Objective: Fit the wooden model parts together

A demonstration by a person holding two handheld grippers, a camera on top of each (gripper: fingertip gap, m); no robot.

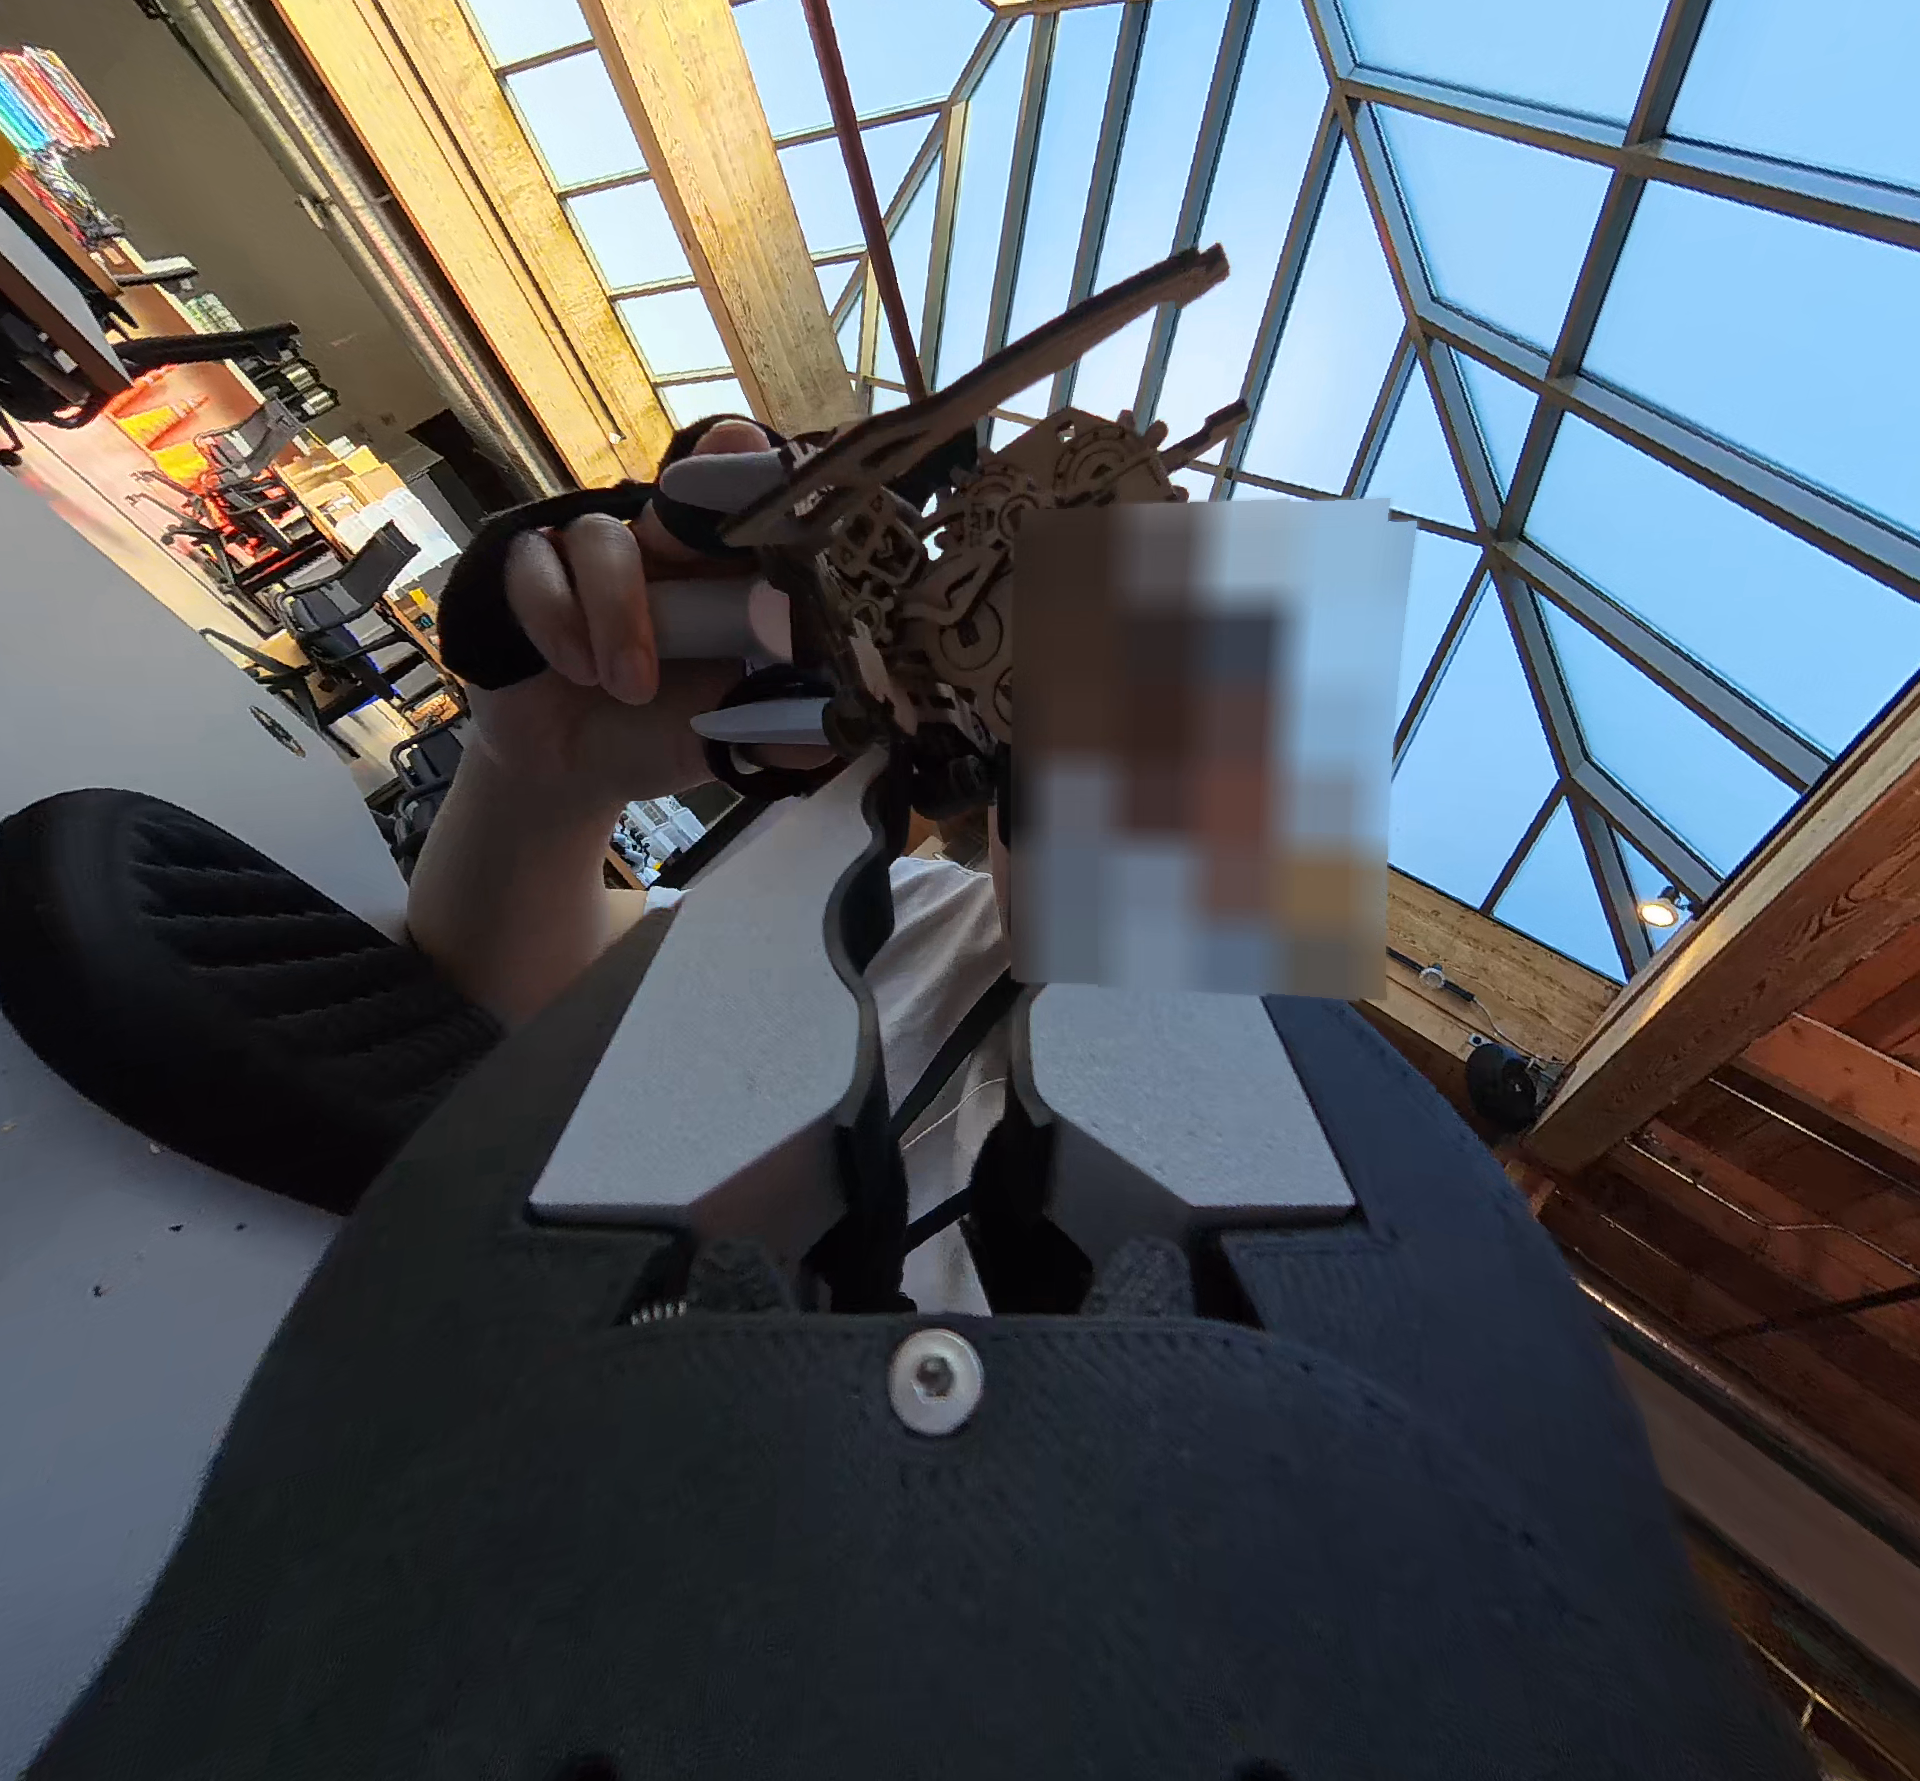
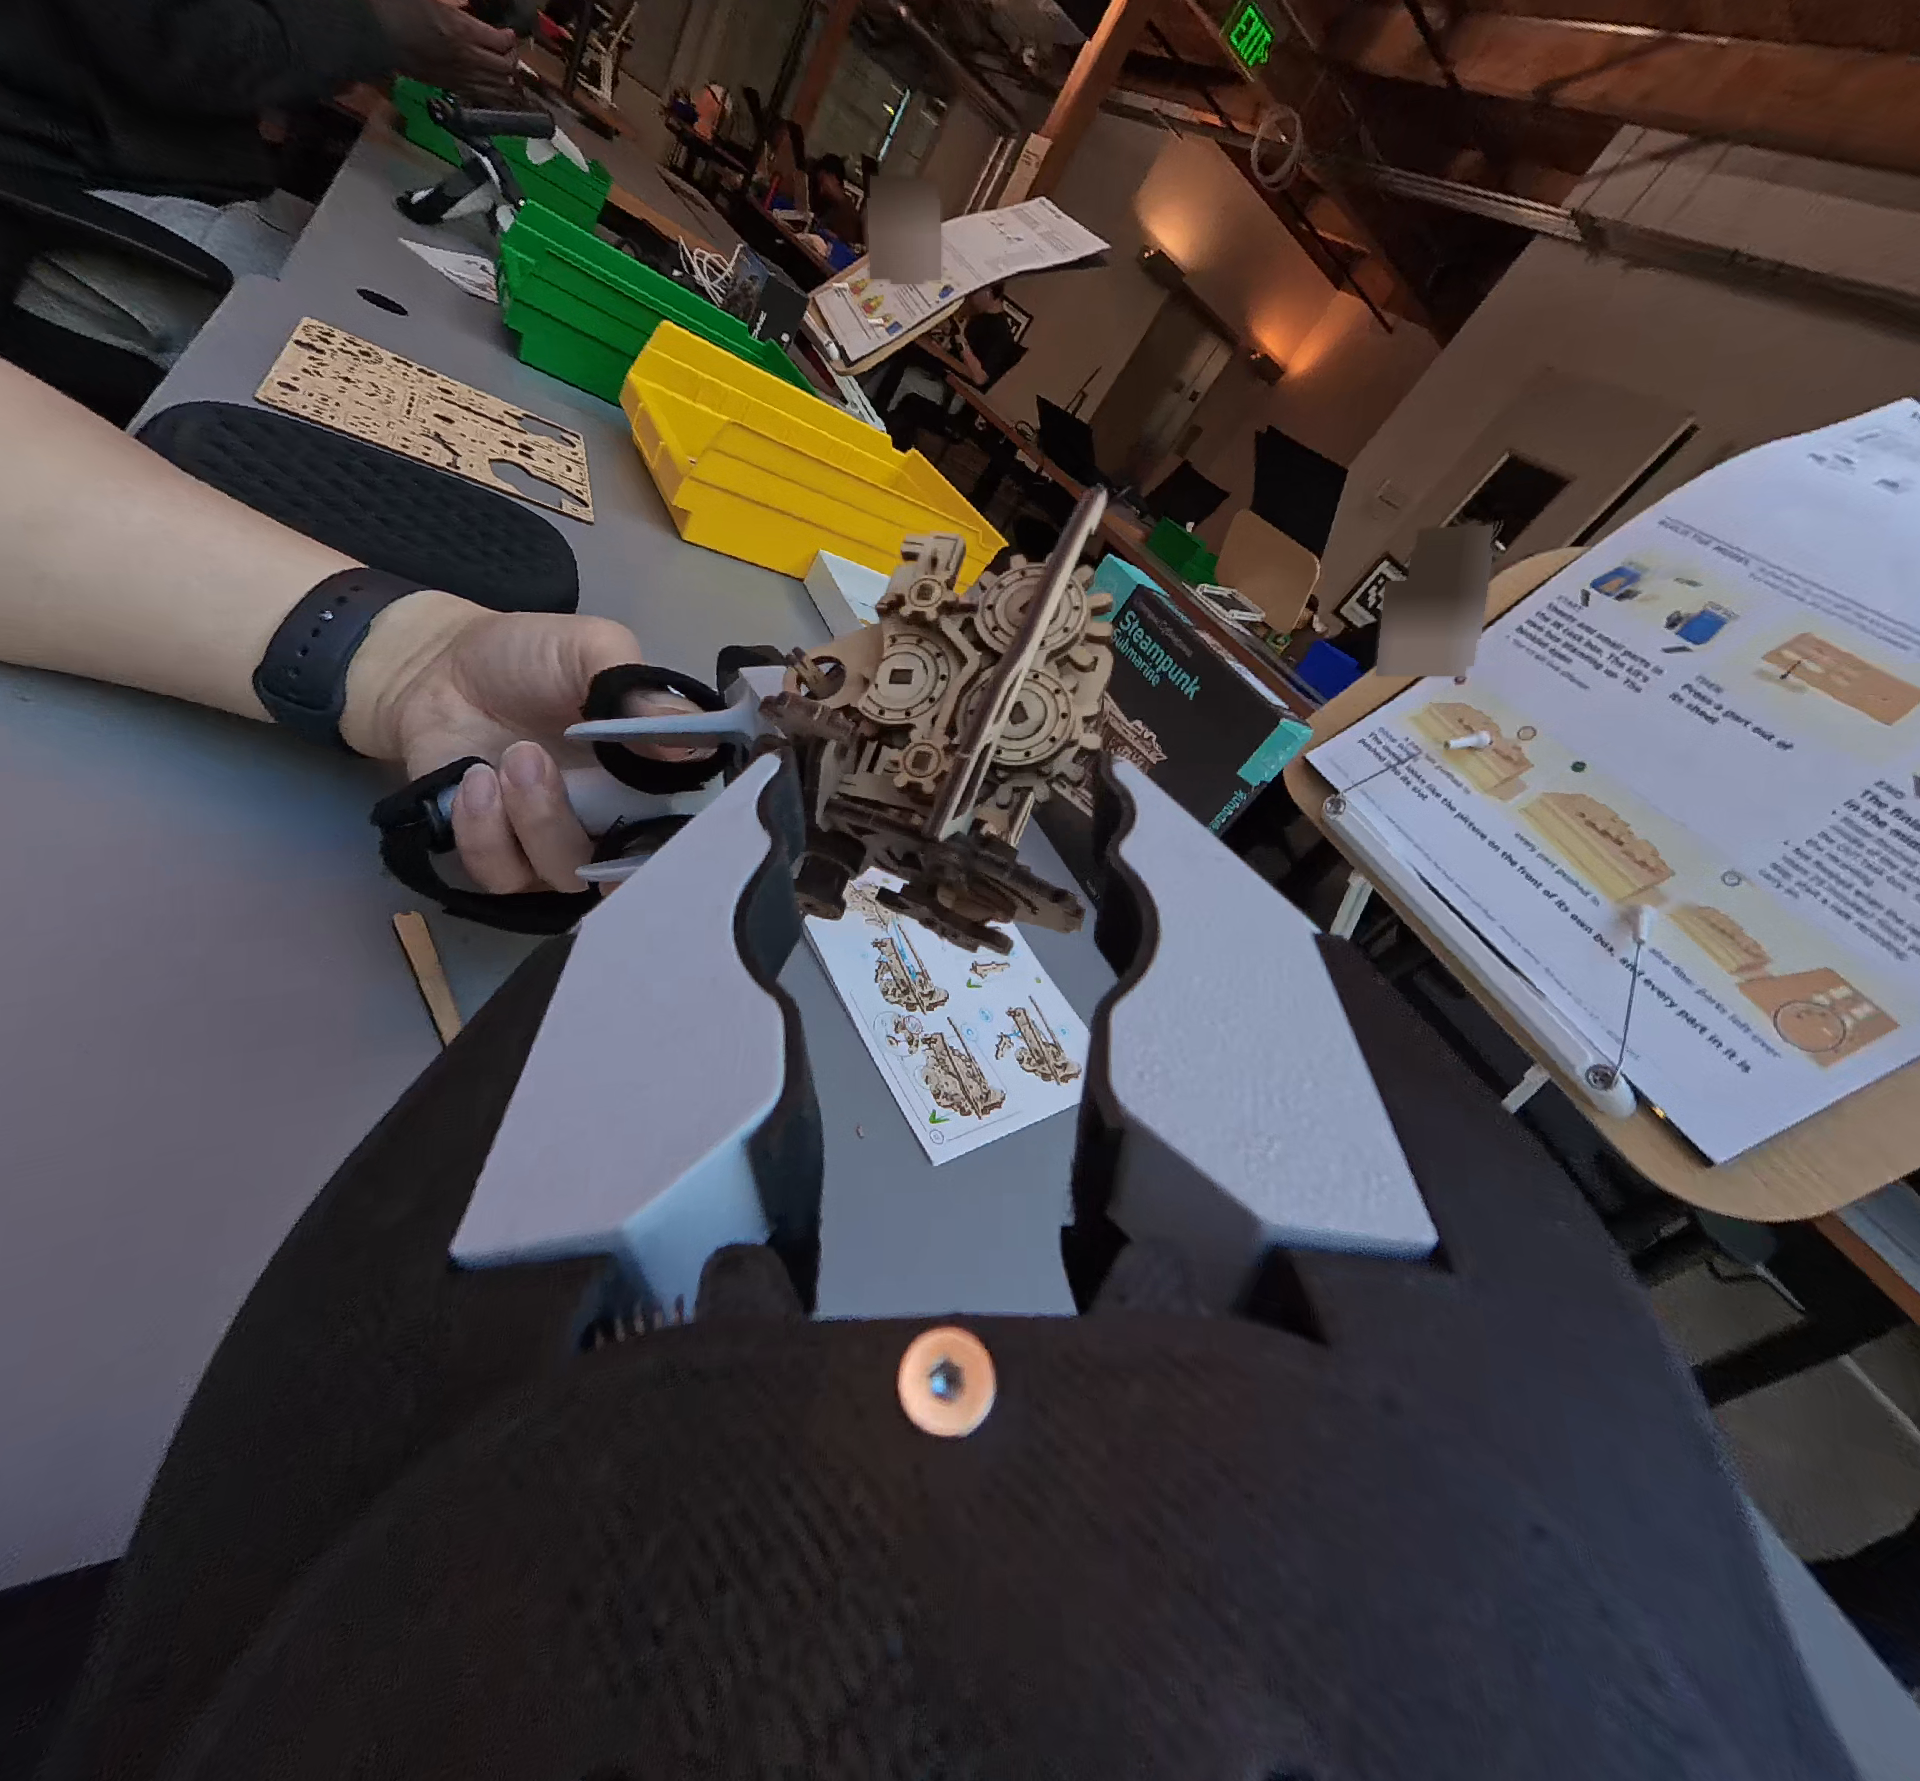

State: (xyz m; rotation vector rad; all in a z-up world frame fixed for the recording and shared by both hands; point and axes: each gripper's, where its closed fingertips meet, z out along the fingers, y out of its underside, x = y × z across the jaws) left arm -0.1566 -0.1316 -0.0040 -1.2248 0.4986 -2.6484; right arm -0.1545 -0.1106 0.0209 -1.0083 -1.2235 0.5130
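Observation:
A wooden gear model (image 2: 935, 723) hangs above the grey table (image 2: 208, 952) between my right gripper's (image 2: 940, 786) fingertips, which press both its sides. A thin flat wooden piece (image 2: 1029, 661) stands slotted into its front. A person's hand (image 2: 468, 692) wearing a black watch and strapped grey finger tips (image 2: 644, 723) holds the model from the left. In the left wrist view the model (image 1: 914, 588) sits at my left gripper's (image 1: 945, 796) tips with a long wooden strip (image 1: 1039, 349) sticking up. The same hand (image 1: 561, 651) grips it. The jaws are close together; a mosaic patch hides the far fingertip.
A punched wooden parts sheet (image 2: 426, 412), yellow bins (image 2: 790, 474) and green bins (image 2: 592, 297) sit at the table's back. A dark box (image 2: 1195, 703) and a picture sheet (image 2: 966, 1035) lie under the model. An instruction stand (image 2: 1662, 775) is right. A black pad (image 2: 364, 505) lies left.

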